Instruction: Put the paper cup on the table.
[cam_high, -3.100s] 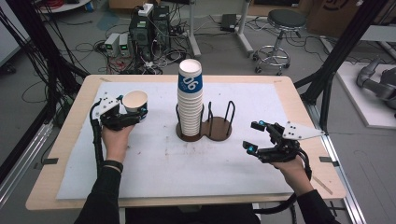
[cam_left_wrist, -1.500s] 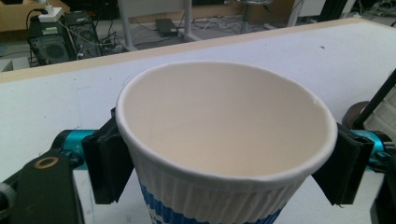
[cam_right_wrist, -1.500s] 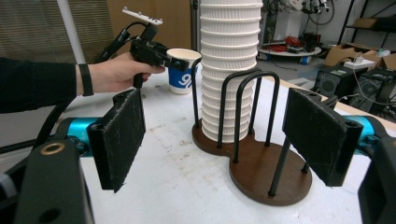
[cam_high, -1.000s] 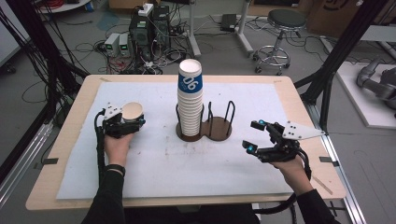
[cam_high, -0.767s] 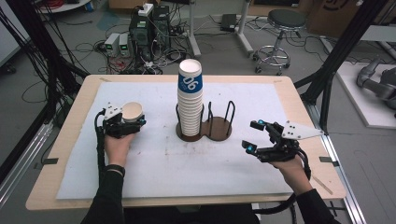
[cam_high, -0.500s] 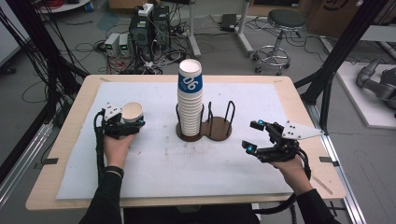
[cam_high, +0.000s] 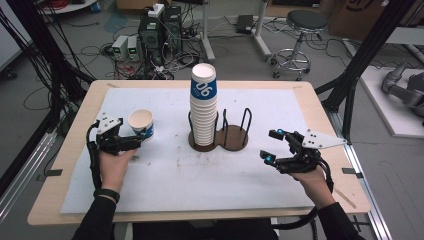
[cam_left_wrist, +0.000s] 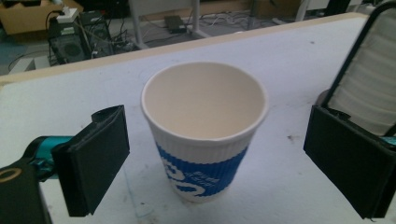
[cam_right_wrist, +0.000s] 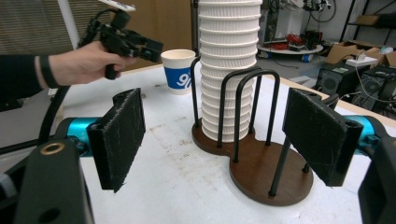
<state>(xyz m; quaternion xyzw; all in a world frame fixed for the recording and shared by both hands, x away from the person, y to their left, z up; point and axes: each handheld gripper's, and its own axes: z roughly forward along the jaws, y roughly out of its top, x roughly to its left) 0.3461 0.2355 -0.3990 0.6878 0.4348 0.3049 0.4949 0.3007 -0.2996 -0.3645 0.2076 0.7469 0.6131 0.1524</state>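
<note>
Since a sec ago my left gripper had let go of the cup & backed off, jaws just opened wide. Cup stood upright on table, left of the stack. Right gripper hung half-open, empty. Risk: a jaw clipping the light cup while pulling away, tipping it.

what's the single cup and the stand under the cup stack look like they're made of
Single cup: likely paper, matte cream inside, with a ribbed white wall and blue printed band. Stand: base looks like dark-stained wood with a slight sheen; its upright loops seem to be black-coated metal rod, thin and evenly bent.
</note>
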